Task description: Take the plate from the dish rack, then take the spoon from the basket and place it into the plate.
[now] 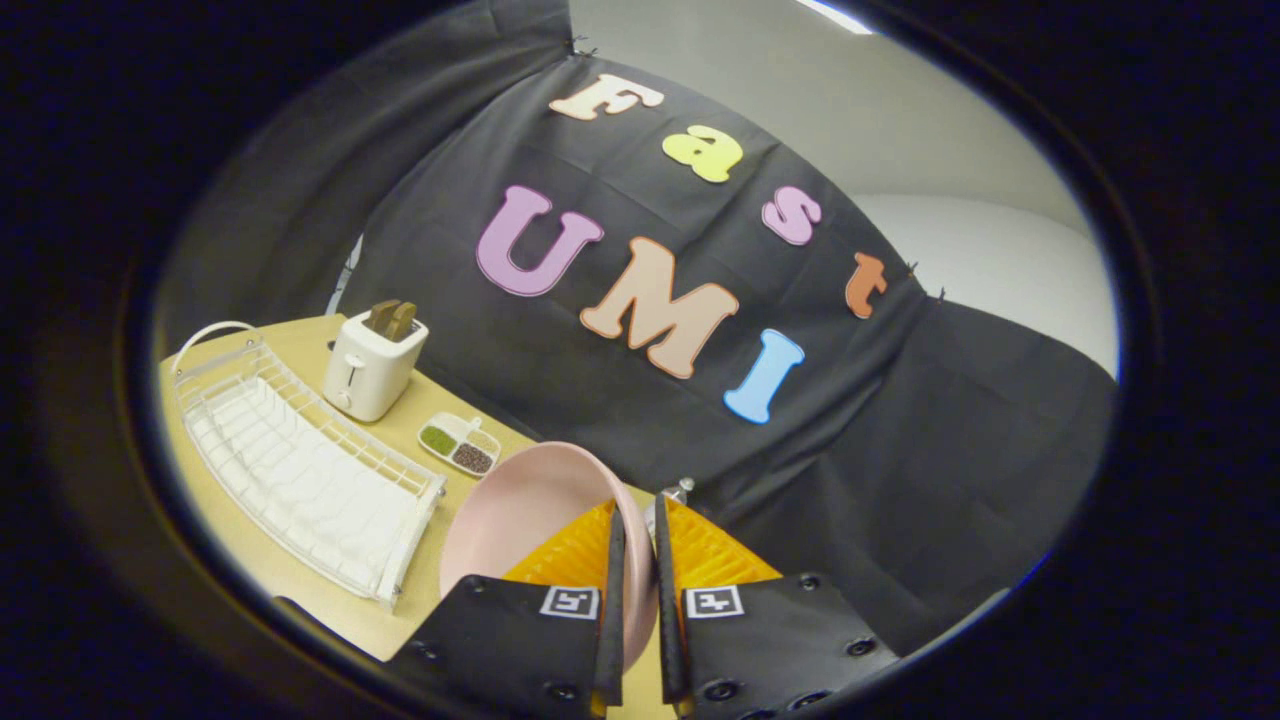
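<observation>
Wooden counter (300, 585): we see our fingers (612, 560) pinching the pink plate's (525, 510) rim; dish rack (300, 465) and toaster (372, 365) sit beyond, left.

Toaster (372, 365) behind dish rack (300, 465); plate (530, 510) btwn jaws.

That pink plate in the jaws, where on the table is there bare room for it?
The plate is clamped edge-on. Bare tabletop runs between the dish rack and the seed dish, down toward the plate. By the toaster it is tighter.
</observation>
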Tool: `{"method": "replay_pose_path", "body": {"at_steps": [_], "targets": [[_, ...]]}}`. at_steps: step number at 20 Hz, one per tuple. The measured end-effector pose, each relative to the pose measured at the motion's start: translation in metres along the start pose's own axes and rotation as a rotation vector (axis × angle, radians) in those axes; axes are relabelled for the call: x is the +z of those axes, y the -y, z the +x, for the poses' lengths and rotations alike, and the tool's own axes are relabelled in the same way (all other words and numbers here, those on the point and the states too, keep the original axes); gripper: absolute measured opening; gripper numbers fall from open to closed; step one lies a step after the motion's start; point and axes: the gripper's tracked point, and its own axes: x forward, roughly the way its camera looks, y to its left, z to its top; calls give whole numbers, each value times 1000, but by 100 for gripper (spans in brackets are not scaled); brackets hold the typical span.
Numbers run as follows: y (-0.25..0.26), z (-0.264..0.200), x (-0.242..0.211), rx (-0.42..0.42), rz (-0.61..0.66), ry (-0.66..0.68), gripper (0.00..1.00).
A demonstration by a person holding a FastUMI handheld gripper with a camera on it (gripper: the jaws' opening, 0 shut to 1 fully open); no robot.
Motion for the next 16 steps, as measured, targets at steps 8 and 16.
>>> {"method": "replay_pose_path", "body": {"at_steps": [8,16], "targets": [[-42,-13,-110,126,34,-114,18],[-60,-8,-183,218,162,-230,15]]}}
